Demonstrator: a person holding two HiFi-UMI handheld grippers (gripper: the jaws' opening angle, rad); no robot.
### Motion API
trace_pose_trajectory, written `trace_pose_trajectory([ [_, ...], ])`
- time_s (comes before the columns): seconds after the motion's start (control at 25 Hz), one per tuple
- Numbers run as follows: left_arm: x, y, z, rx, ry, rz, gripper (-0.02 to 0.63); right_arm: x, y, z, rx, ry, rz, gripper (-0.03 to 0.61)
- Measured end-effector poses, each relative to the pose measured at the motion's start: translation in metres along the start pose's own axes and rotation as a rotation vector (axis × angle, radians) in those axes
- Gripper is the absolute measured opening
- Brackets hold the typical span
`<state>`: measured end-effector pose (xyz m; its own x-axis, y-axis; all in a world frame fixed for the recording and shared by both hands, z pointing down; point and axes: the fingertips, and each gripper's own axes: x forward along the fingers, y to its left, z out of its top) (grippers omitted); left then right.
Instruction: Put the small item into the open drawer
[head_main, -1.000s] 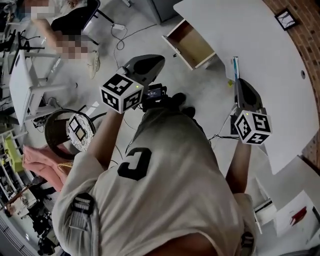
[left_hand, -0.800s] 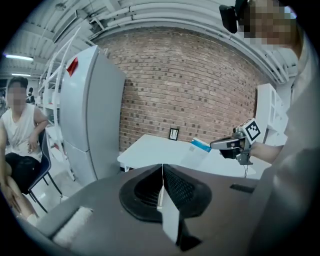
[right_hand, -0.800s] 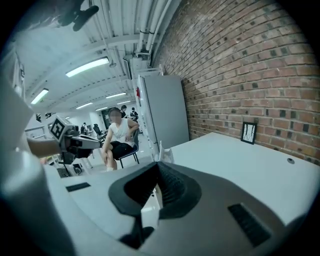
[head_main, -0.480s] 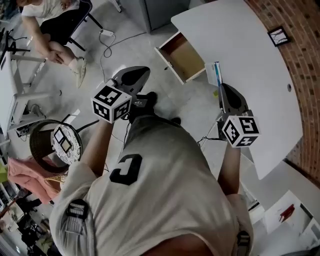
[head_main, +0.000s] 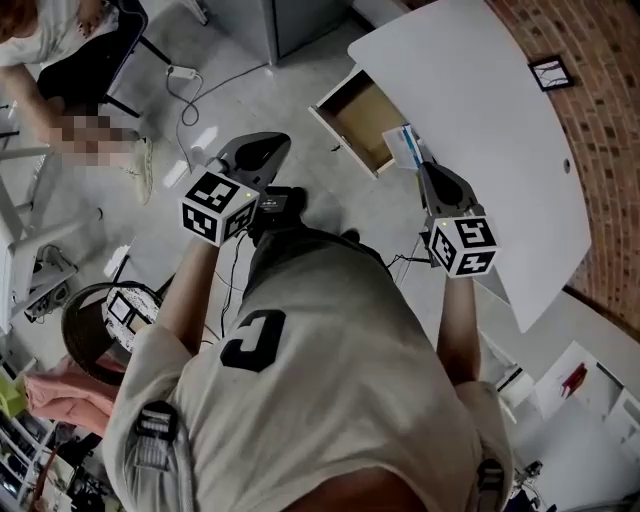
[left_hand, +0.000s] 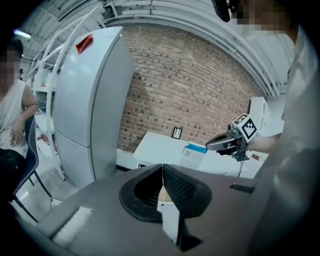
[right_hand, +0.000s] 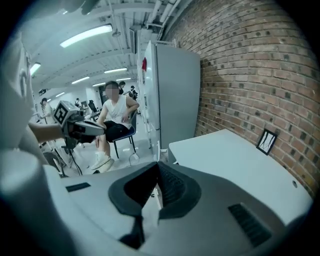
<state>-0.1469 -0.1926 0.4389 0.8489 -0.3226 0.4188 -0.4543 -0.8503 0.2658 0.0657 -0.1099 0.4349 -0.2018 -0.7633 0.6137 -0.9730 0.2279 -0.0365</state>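
My right gripper (head_main: 419, 166), fingers clenched on a thin white-and-blue packet (head_main: 404, 146), packet held in the air at the bench (head_main: 490, 110) edge just beside the open drawer (head_main: 360, 112), my left gripper (head_main: 276, 144), fingers clenched together, empty.

Both arms outstretched, left gripper (head_main: 281, 143) jaws together and empty, right gripper (head_main: 423, 169) clamped on small item (head_main: 404, 147).
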Motion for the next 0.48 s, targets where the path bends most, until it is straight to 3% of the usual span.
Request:
trace_pose_trajectory([
  [0.2,0.001,0.034,-0.001,-0.02,-0.006,-0.035,0.006,0.048,0.008,-0.009,-0.031,0.08,-0.02,0.005],
  [0.48,0.015,0.049,-0.007,-0.067,0.018,-0.07,0.006,0.095,0.001,-0.039,-0.073,0.182,-0.023,0.005],
])
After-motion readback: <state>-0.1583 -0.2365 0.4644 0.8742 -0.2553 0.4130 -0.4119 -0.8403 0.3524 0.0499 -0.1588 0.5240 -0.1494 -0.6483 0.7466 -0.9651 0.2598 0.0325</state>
